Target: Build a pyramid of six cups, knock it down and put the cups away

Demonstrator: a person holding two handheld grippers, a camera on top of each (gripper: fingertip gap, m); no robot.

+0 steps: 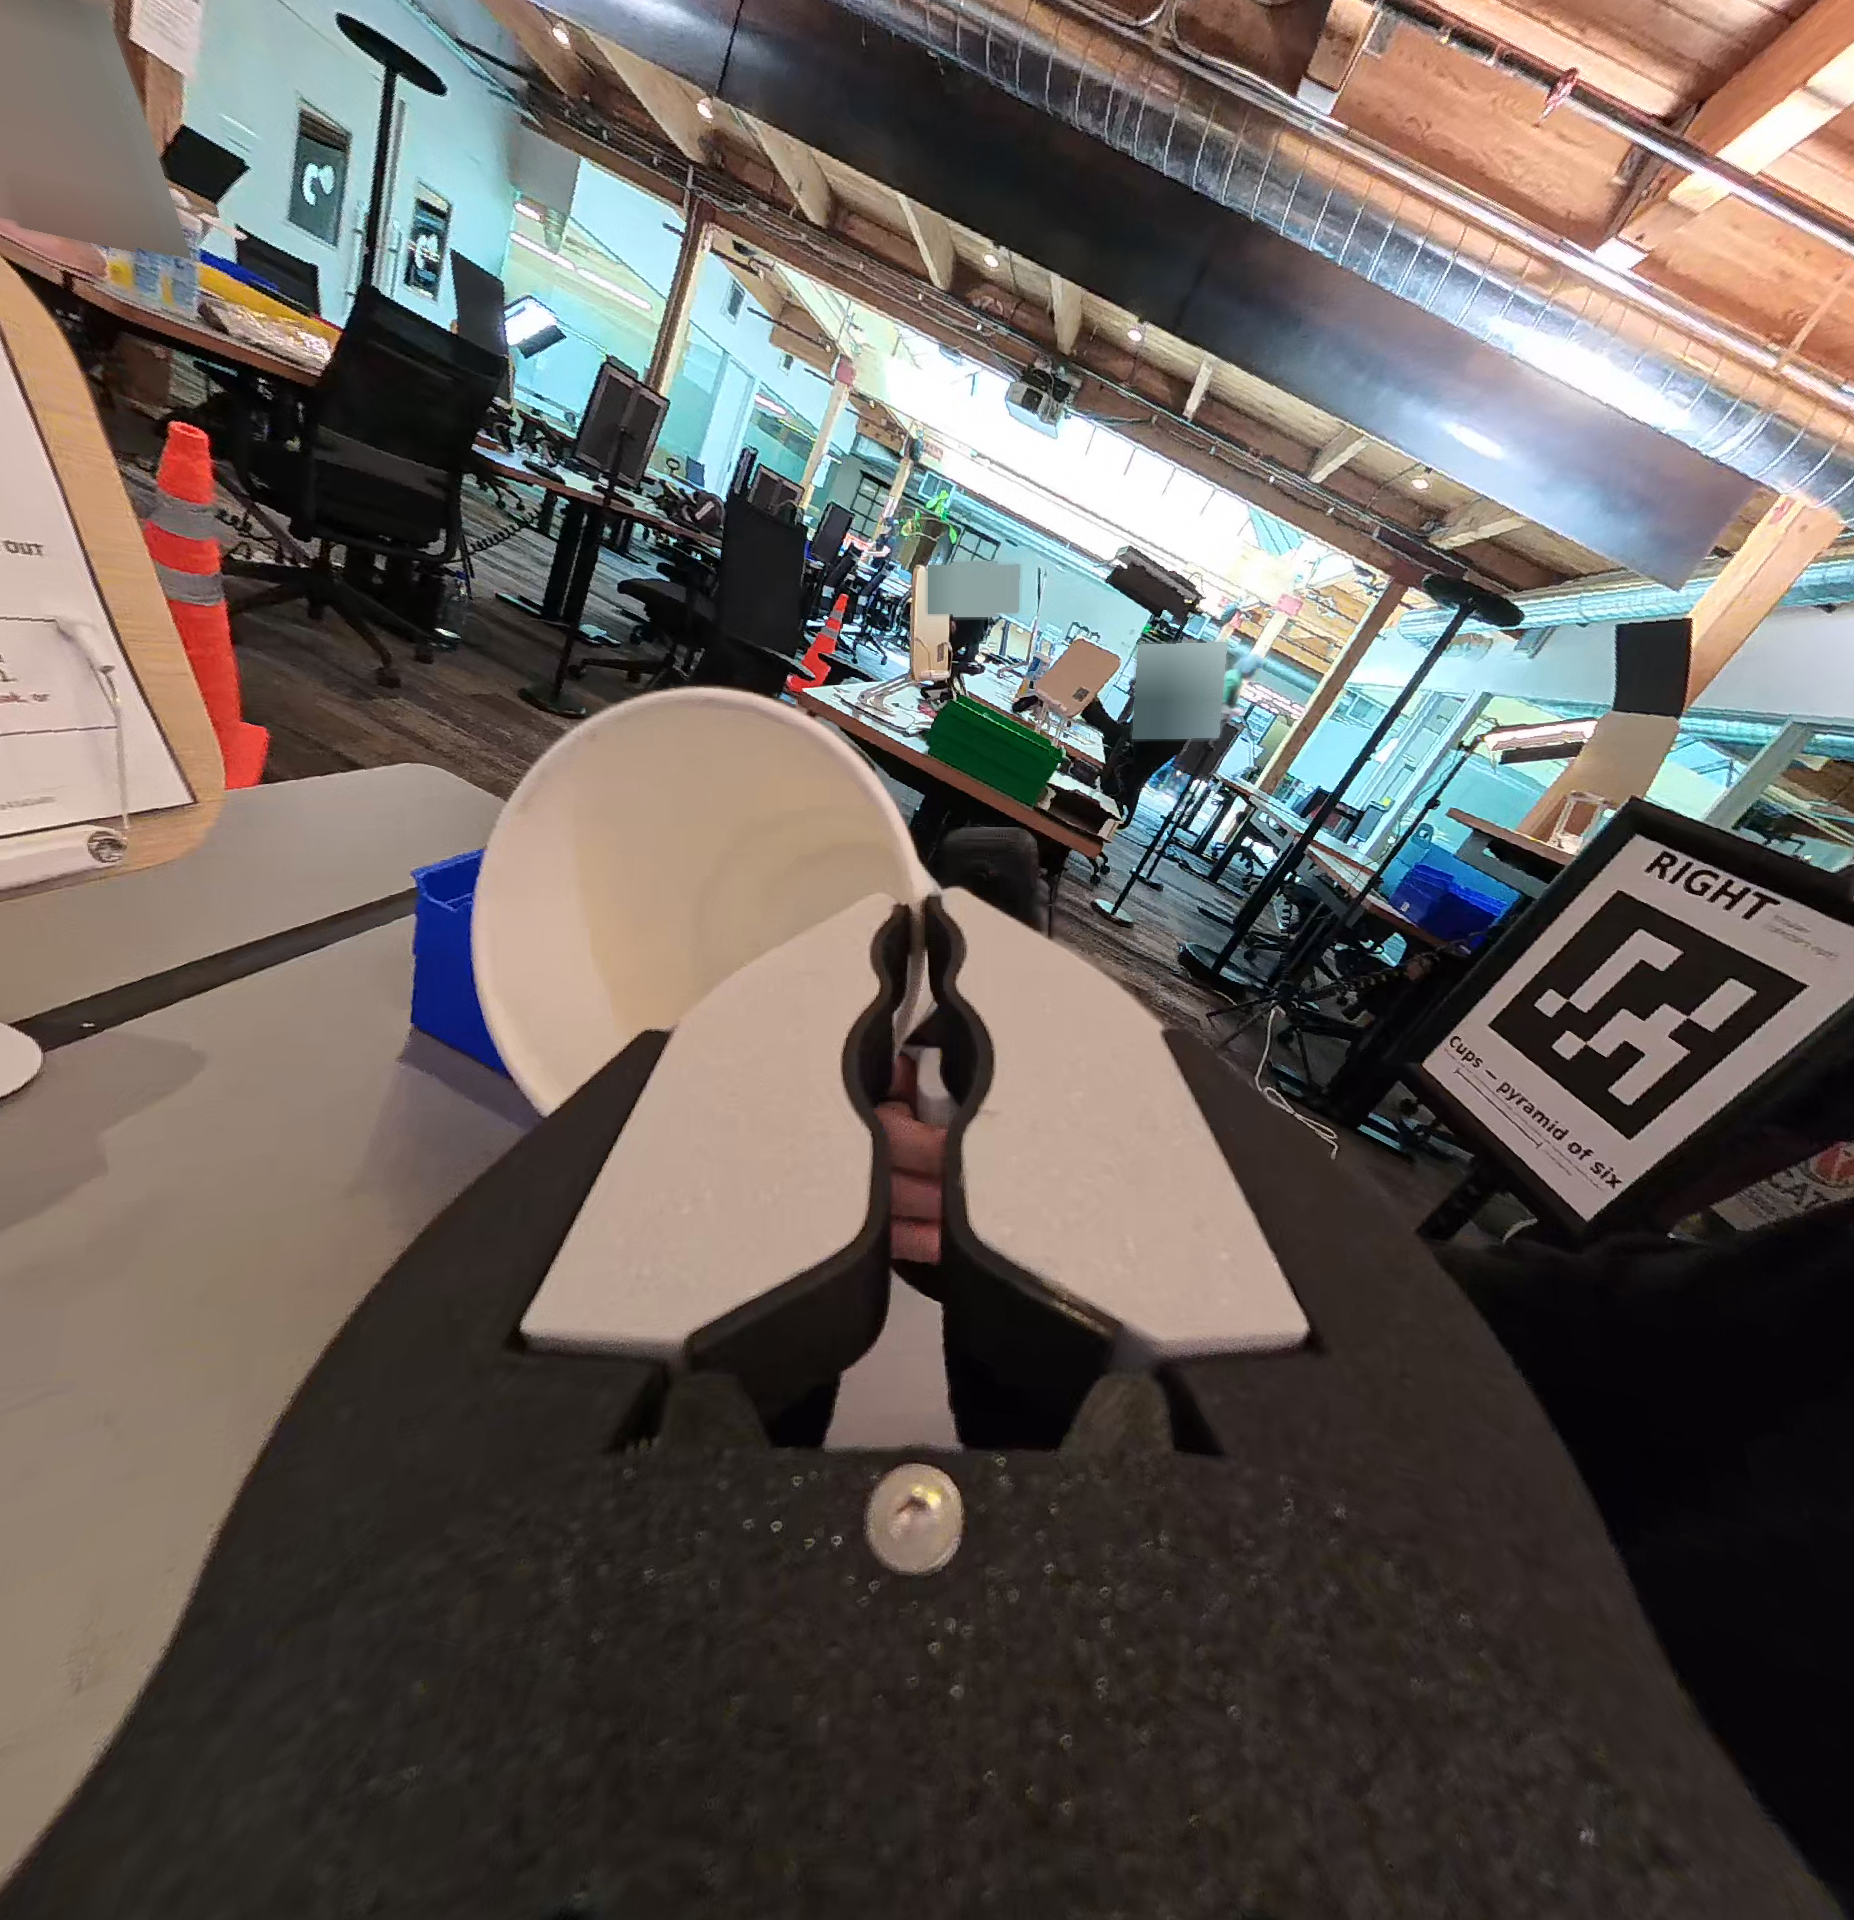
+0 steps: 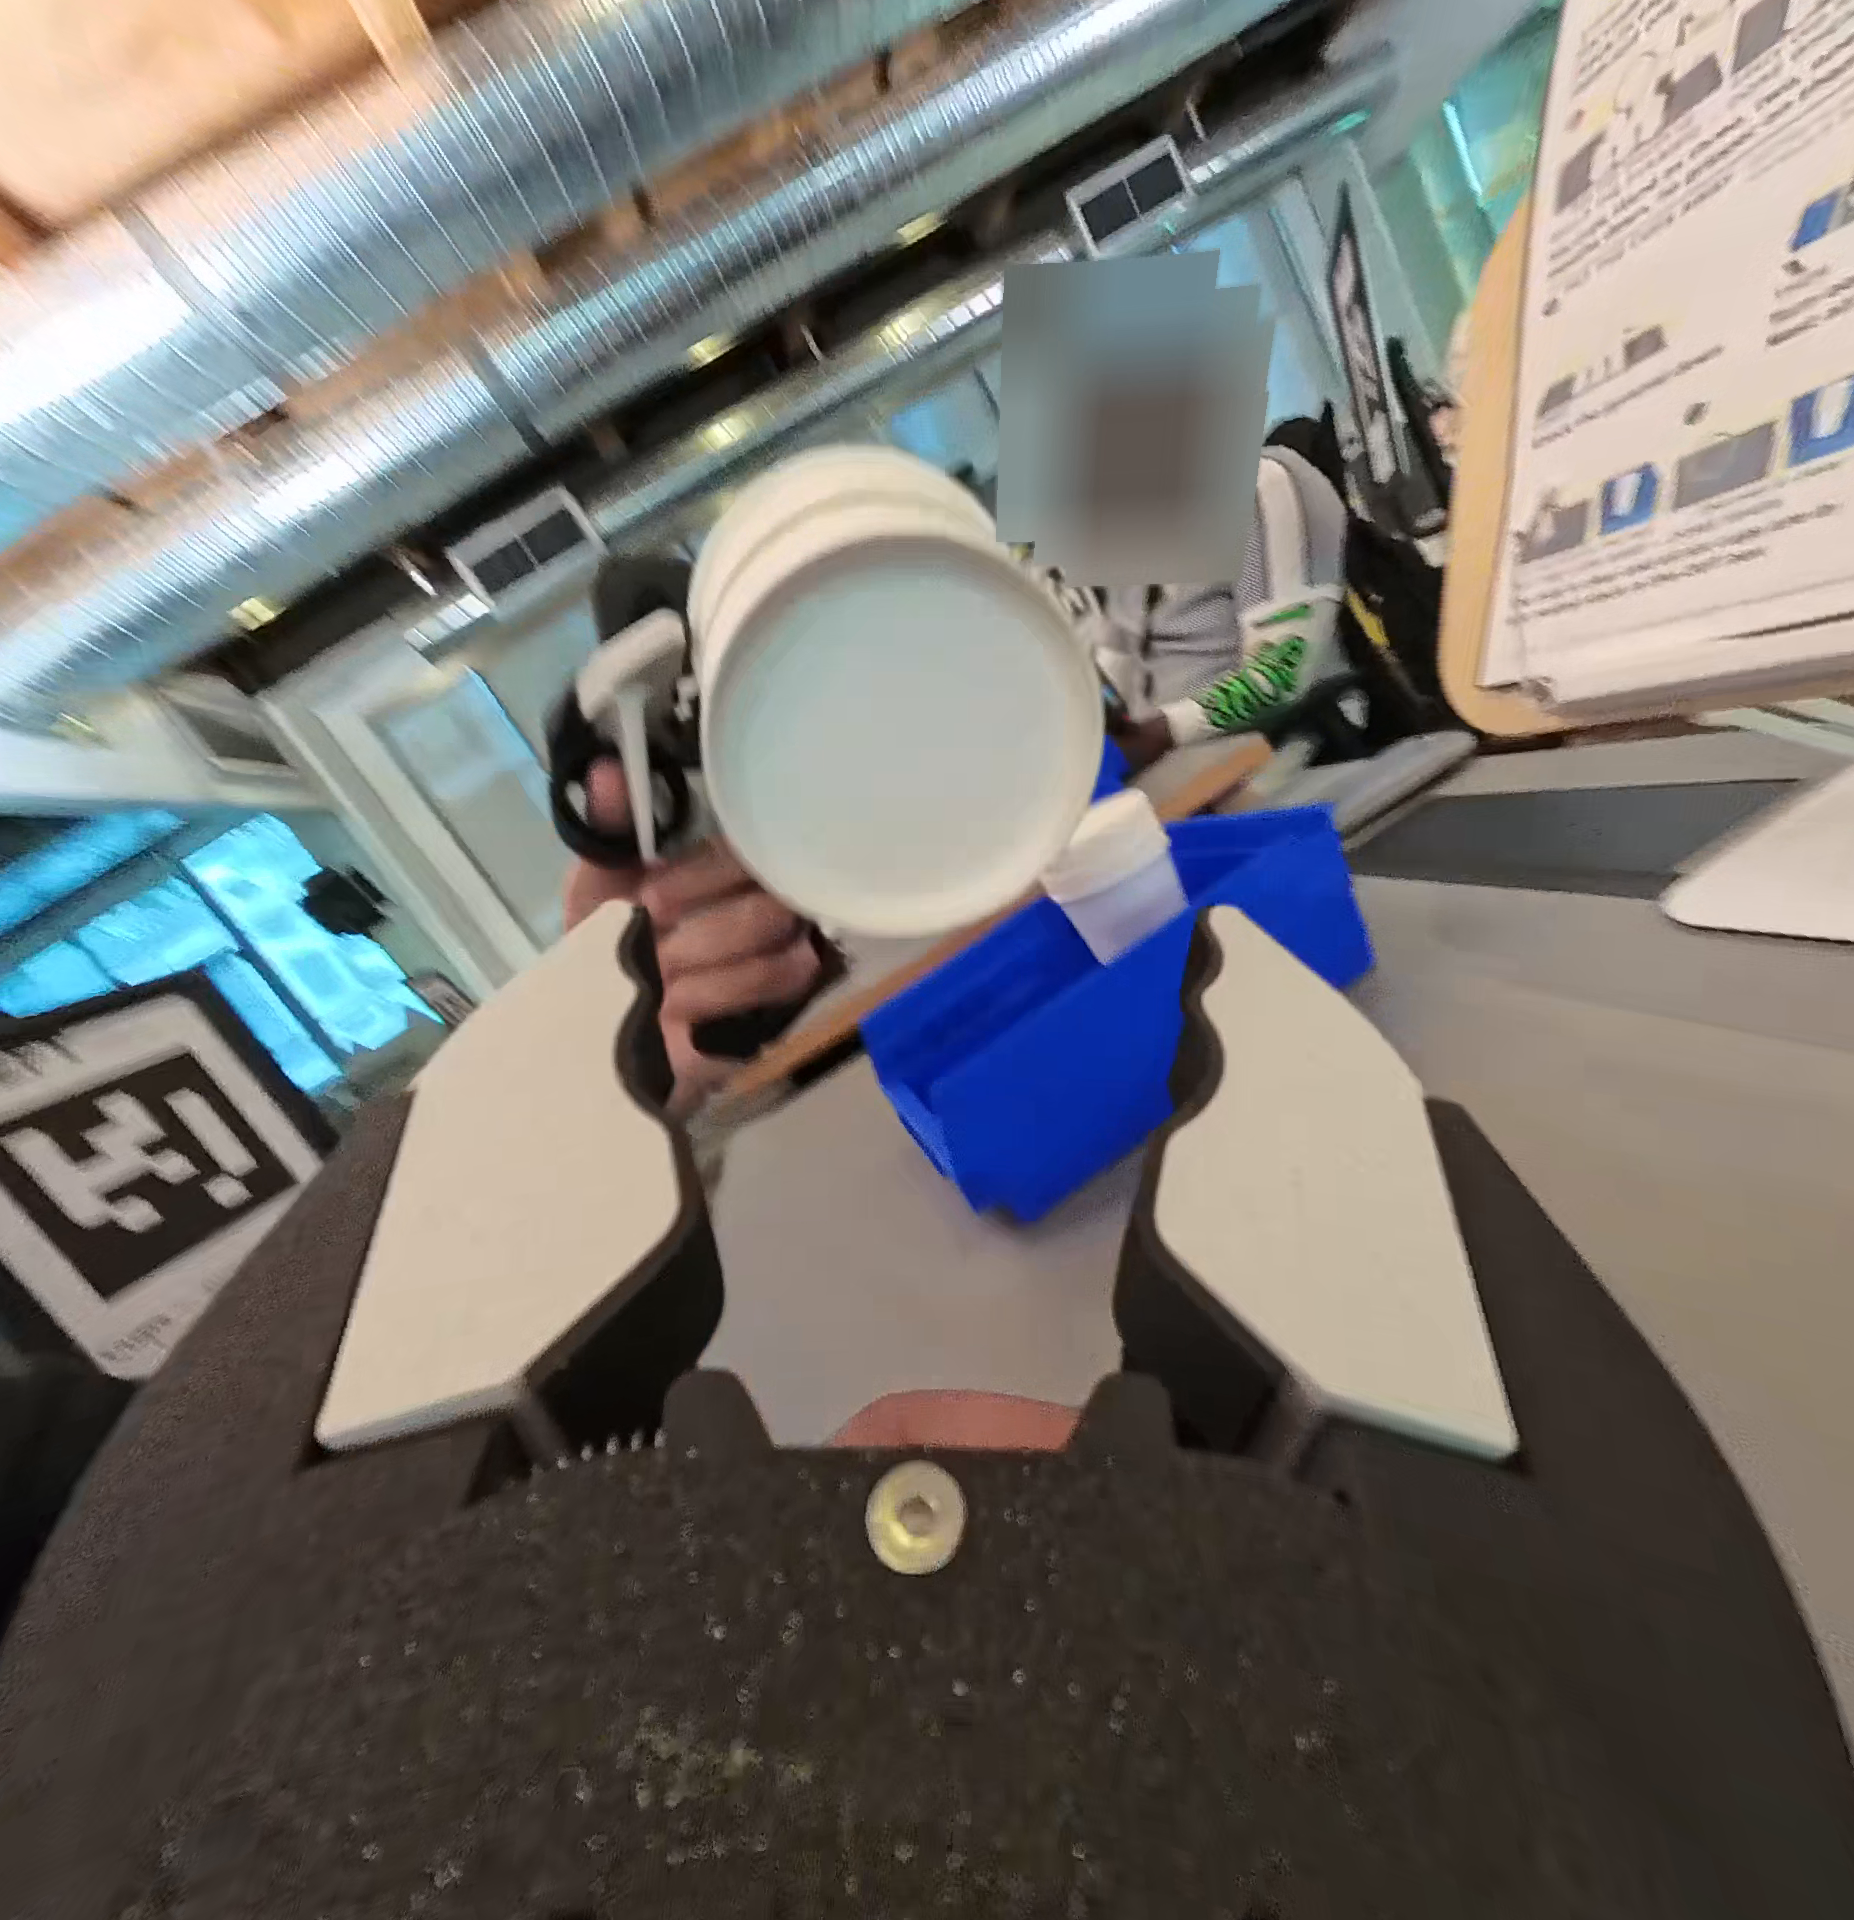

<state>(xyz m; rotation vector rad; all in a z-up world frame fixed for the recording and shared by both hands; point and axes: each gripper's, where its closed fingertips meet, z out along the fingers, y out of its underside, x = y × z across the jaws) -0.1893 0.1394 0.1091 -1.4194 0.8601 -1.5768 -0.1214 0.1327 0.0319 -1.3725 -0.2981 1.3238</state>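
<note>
My left gripper (image 1: 918, 925) is shut on the rim of a nested stack of white cups (image 1: 674, 873) and holds it sideways above the grey table (image 1: 175, 1195), with the mouth facing the camera. In the right wrist view the same stack (image 2: 892, 748) shows bottom first, with one left fingertip (image 2: 1105, 842) on its rim and a hand (image 2: 715, 935) behind it. My right gripper (image 2: 918, 920) is open and empty, just short of the stack and pointing at it. A blue bin (image 2: 1089, 1039) stands on the table below and beyond the stack. It also shows in the left wrist view (image 1: 445, 956).
A black and white marker board (image 1: 1650, 1018) stands at the table's right edge and also shows in the right wrist view (image 2: 123, 1153). A stand with a printed sheet (image 1: 50, 623) (image 2: 1681, 364) is behind the bin. An orange cone (image 1: 190, 582), chairs and desks lie beyond.
</note>
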